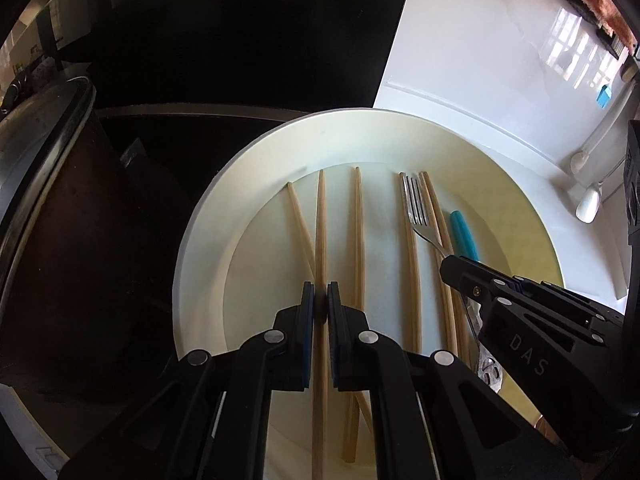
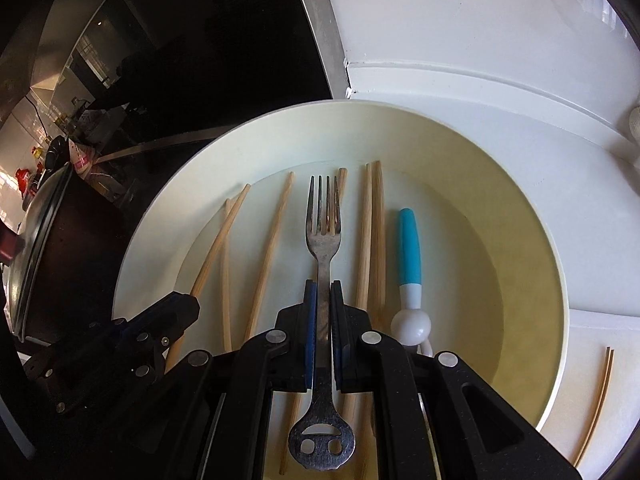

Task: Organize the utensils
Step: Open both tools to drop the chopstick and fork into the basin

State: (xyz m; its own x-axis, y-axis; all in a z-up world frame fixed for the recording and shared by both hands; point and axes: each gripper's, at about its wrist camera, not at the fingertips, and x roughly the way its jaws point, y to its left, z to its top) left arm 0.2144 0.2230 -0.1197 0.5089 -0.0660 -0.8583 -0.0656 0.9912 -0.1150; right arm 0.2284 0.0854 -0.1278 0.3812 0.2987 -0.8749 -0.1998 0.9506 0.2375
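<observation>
A pale round plate [image 1: 280, 148] [image 2: 500, 152] holds several wooden chopsticks, a metal fork and a blue-and-white handled utensil [image 1: 464, 234] [image 2: 410, 256]. My left gripper [image 1: 321, 300] is shut on one chopstick [image 1: 321, 216], which runs up between its blue pads over the plate. My right gripper [image 2: 323, 300] [image 1: 450, 268] is shut on the fork [image 2: 324, 224] [image 1: 416, 208] by its handle, tines pointing away above the plate. Other chopsticks [image 2: 370, 232] [image 1: 412, 248] lie flat in the plate. The left gripper [image 2: 188, 304] shows at lower left in the right wrist view.
A dark pot with a metal-rimmed lid [image 1: 44, 152] [image 2: 36, 248] stands left of the plate. The white counter [image 1: 480, 60] [image 2: 480, 40] stretches behind and right. A white spoon [image 1: 588, 200] lies at the far right. A loose chopstick [image 2: 598, 400] lies right of the plate.
</observation>
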